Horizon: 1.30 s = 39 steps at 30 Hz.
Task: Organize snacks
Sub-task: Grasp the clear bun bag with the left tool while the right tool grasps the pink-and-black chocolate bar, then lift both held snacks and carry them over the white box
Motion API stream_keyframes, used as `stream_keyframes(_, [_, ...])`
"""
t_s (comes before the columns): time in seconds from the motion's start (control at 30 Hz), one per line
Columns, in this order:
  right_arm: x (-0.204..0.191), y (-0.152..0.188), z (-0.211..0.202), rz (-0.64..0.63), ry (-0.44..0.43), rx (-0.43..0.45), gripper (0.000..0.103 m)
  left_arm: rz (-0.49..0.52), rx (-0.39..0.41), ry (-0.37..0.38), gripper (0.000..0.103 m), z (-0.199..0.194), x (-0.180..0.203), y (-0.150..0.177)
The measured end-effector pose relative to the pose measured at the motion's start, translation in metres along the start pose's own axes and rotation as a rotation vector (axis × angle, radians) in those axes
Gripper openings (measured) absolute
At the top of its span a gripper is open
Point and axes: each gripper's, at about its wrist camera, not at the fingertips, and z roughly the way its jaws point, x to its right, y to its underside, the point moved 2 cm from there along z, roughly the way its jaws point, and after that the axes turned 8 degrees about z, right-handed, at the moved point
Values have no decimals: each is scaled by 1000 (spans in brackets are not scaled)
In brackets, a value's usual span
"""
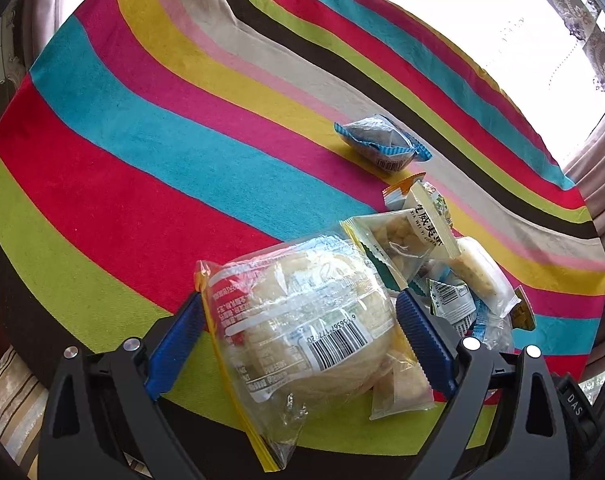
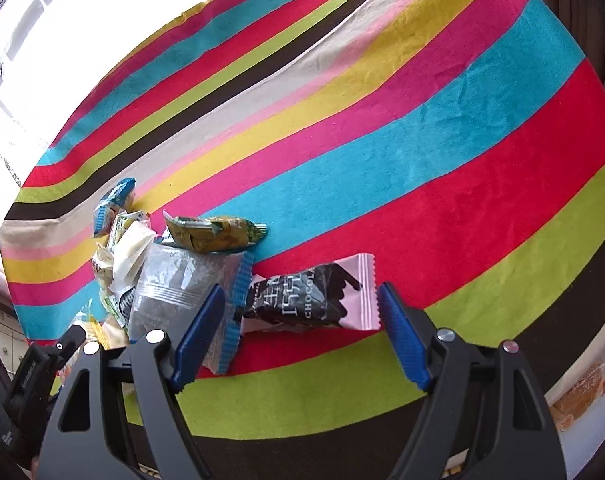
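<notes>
A clear packet with a round pale pastry (image 1: 302,312) and a barcode lies on the striped tablecloth (image 1: 142,160). My left gripper (image 1: 301,298) stands open around it, one blue pad on each side and the left pad at the wrapper's yellow edge. Beside it on the right is a heap of small snacks with a nut packet (image 1: 390,240) on top. My right gripper (image 2: 301,290) is open over a pink and black chocolate packet (image 2: 306,300), which lies flat between its fingertips. Its left finger overlaps a grey packet with blue edges (image 2: 174,284).
Another grey, blue-edged packet (image 1: 376,138) lies alone farther back. A green and gold packet (image 2: 214,234) and a blue one (image 2: 114,200) sit in the heap. The cloth (image 2: 422,140) stretches wide beyond the snacks. A bright window and curtain (image 1: 594,40) stand past the table's far edge.
</notes>
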Motion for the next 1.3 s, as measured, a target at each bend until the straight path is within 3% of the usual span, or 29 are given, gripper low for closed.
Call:
stream_keyframes(0.1, [-5,0,3,-20,9,5,77,16,4,-10,91,0,2,1])
stream_keyframes(0.27, [-6,3,4,-34,17,15,47,26,8,-18,86,-1,3,2])
stream_keyframes(0.47, [-14,10,-2,-86,-15,33,25,51,9,-8,75,-4,6,3])
stream_keyframes(0.73, [-9,17,-15,-86,-15,63,23,37,3,18,66,-12,3,9])
stream_keyframes(1.3, [-1,42,-44,-111,-51,35,23,32,-23,26,62,-40,-2,31])
